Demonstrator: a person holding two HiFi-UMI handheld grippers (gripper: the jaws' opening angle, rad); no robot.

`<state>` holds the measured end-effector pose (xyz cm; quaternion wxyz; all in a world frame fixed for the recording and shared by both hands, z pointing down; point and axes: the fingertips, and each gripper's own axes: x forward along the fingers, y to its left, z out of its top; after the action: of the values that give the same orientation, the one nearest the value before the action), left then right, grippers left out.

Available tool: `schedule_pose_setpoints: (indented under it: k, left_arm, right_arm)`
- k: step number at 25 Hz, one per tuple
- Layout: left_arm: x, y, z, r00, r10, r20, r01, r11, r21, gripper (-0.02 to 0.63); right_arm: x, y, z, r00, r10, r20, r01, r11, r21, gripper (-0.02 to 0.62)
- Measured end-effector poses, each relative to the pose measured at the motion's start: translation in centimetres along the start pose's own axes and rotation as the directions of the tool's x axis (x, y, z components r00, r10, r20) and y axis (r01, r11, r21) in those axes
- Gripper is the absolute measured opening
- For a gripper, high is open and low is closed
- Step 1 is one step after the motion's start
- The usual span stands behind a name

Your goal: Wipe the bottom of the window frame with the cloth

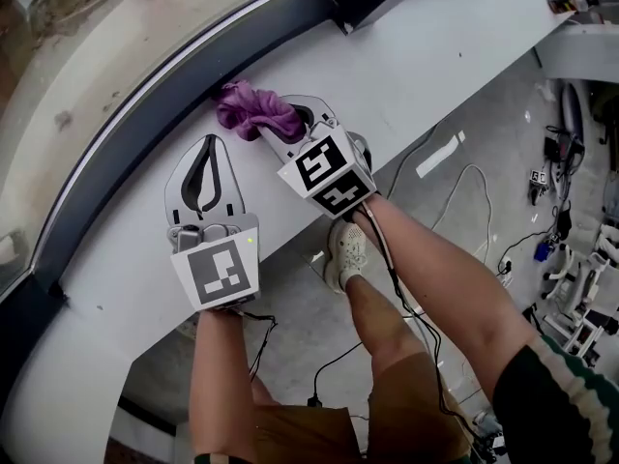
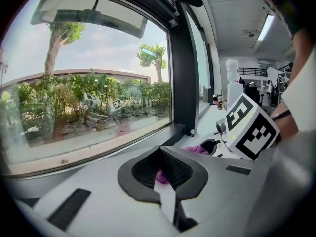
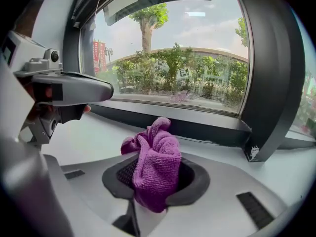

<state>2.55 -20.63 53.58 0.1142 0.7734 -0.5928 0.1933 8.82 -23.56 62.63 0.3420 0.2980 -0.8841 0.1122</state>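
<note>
Glass of the window (image 1: 87, 37) fills the upper left of my head view, and below it the dark bottom rail of the window frame (image 1: 174, 83) curves along the white sill (image 1: 416, 66). My left gripper (image 1: 209, 145) lies flat on that sill, well short of the rail. Its jaws are closed tip to tip with nothing between them; through the loop they leave, only a scrap of purple farther along the sill shows.

Just to its right, the purple cloth (image 1: 253, 110) sits bunched at the rail's lower edge, where the dark strip meets the sill. My right gripper (image 1: 286, 130) has its jaws clamped on the cloth, which bulges up out of the pads in a crumpled wad and hangs over their front. The two grippers sit close together, side by side.

Farther right and below the sill, a pale shoe (image 1: 346, 251) stands on the grey floor, where cables (image 1: 462, 184) trail.
</note>
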Motion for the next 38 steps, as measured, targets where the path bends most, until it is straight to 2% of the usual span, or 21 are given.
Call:
schedule_pose_setpoints:
  k: [4, 8, 17, 23, 28, 38]
  left_arm:
    - [3.3, -3.3, 1.4, 0.999, -0.032, 0.002, 0.032, 0.999, 0.001, 0.005]
    - [5.3, -5.4, 1.5, 0.998, -0.061, 0.005, 0.061, 0.997, 0.054, 0.005]
    - [9.7, -10.3, 3.4, 0.994, -0.106, 0.013, 0.106, 0.993, 0.046, 0.005]
    - [12.2, -14.0, 4.1, 0.989, -0.146, 0.008, 0.145, 0.987, 0.063, 0.005]
    - [12.7, -14.9, 4.1, 0.986, -0.165, 0.012, 0.164, 0.985, 0.061, 0.005]
    - [12.6, -16.5, 4.0, 0.984, -0.179, -0.006, 0.179, 0.982, 0.058, 0.003]
  right_arm:
    - [-0.8, -3.9, -1.6, 1.0, -0.015, -0.008, 0.014, 1.0, -0.022, 0.126]
    - [-1.4, -6.6, -2.3, 0.999, -0.04, -0.007, 0.04, 0.999, -0.021, 0.126]
    - [-4.1, -13.0, -4.0, 0.996, -0.094, -0.001, 0.094, 0.995, -0.017, 0.126]
    - [-5.9, -17.7, -6.2, 0.986, -0.164, -0.016, 0.164, 0.986, -0.002, 0.126]
    - [-6.7, -19.0, -7.0, 0.98, -0.199, -0.023, 0.199, 0.98, 0.018, 0.126]
    - [-7.3, -18.2, -7.9, 0.984, -0.177, -0.029, 0.178, 0.984, 0.026, 0.126]
